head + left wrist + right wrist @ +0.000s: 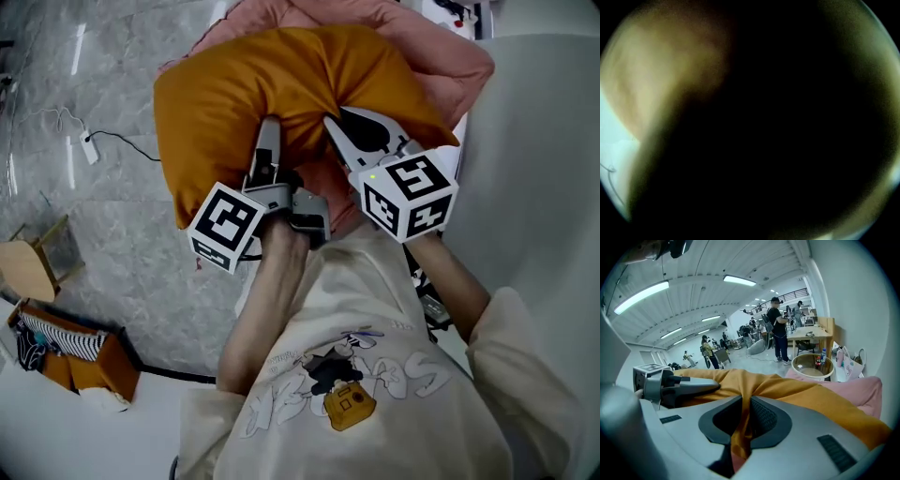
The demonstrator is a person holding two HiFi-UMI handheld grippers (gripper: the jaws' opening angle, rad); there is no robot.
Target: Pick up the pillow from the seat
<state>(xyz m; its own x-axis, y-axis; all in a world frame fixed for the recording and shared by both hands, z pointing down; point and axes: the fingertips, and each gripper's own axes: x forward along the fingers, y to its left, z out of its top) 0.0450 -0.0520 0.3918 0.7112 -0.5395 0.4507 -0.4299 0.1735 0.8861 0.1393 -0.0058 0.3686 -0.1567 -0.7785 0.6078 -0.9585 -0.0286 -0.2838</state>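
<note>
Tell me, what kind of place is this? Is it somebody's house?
Probably not a house. It looks like a big open workroom or lab hall: long strip lights run overhead, several people stand around a wooden table far behind the orange pillow, and the floor looks like polished stone.
</note>
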